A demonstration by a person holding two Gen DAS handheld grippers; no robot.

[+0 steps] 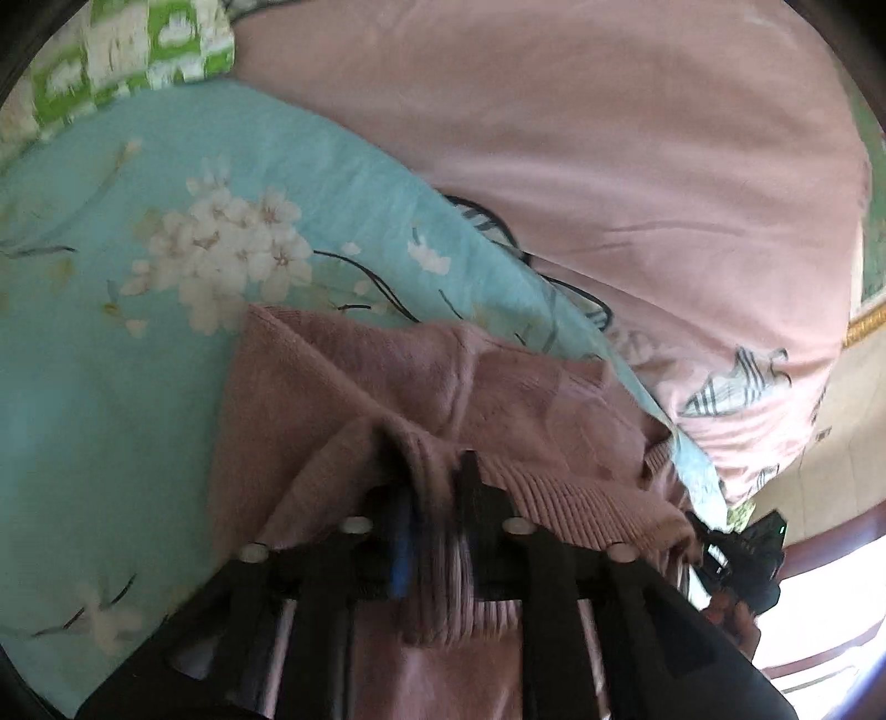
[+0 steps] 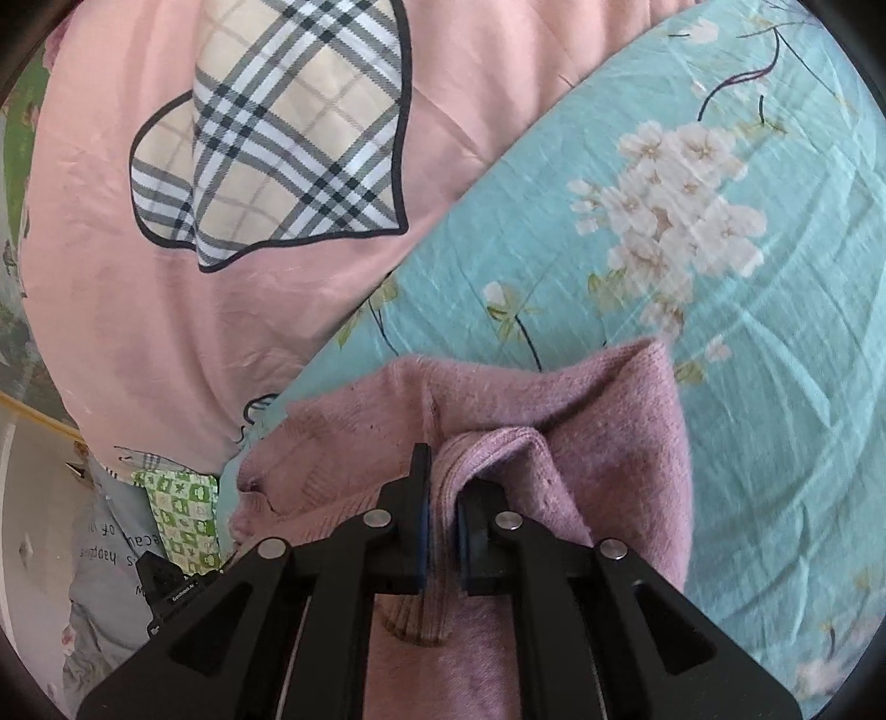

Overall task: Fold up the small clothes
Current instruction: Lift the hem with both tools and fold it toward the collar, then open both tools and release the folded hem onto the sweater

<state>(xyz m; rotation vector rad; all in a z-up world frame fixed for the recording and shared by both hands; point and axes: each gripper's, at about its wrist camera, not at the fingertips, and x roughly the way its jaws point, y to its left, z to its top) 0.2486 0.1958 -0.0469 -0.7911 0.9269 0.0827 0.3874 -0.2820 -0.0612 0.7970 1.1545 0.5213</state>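
A mauve knitted sweater (image 1: 387, 376) lies bunched on the turquoise flowered sheet (image 1: 111, 387). My left gripper (image 1: 434, 471) stands over its ribbed hem. The jaws are blurred and apart, with a fold of the hem loose between them. In the right wrist view the same sweater (image 2: 581, 432) rises in a fold just ahead. My right gripper (image 2: 443, 476) is shut on a pinched ridge of the ribbed edge, which hangs down between the blue pads. The rest of the sweater is hidden under both grippers.
A pink quilt (image 2: 166, 332) with a plaid heart patch covers the bed beside the flowered sheet (image 2: 720, 387). A green and white checked cloth (image 1: 138, 50) lies at the far corner. The other gripper and a hand (image 1: 742, 559) show at the lower right edge.
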